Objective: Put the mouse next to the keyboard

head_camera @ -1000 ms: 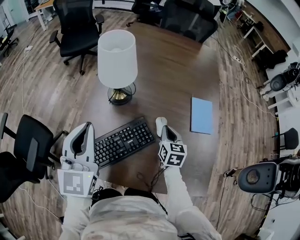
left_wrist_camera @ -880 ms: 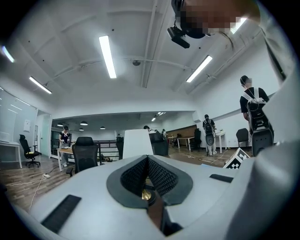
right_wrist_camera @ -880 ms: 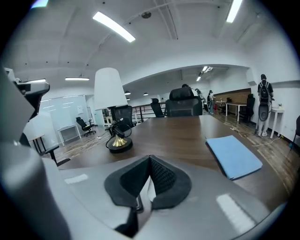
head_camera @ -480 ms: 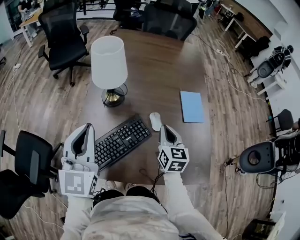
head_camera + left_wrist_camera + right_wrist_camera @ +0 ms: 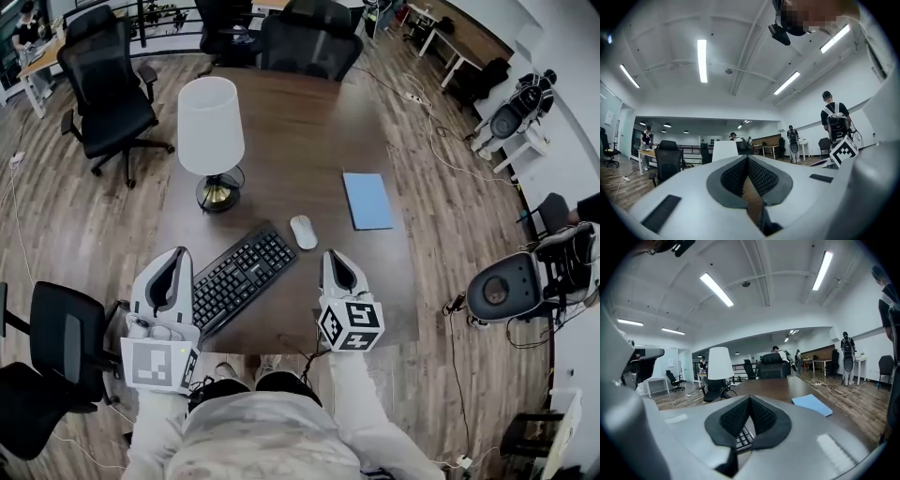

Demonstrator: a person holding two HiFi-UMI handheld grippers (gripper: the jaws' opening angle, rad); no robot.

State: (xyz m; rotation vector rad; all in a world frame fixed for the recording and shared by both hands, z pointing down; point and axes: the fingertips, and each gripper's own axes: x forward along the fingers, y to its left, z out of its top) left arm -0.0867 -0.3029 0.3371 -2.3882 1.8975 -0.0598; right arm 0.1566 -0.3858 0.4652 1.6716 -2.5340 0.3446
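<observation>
My left claw [image 5: 167,270] hung by the near left corner of the bench [image 5: 319,112], jaws closed together on nothing; beyond it the lamp [image 5: 211,127] stood upright, well apart from the work; the keyboard [image 5: 246,275] lay slantwise between my two claws; just beside its far right corner, apart from it and flat on the bench, lay the mouse [image 5: 303,232], touched by neither claw; my right claw [image 5: 336,264] hovered on the near side of the mouse, jaws fully closed and empty; further right the blue pad [image 5: 367,200] lay flat, near the mouse but clear of it. I judged the placing as good as done, so the step in hand was to leave it cleanly; to do that well I thought to keep both claws high and closed, draw the right one straight toward me rather than across the mouse, and avoid brushing the keyboard's edge, since a light mouse would likely slide at a nudge. By my count: two claws, one lamp, one keyboard, one mouse, one blue pad, one bench.
</observation>
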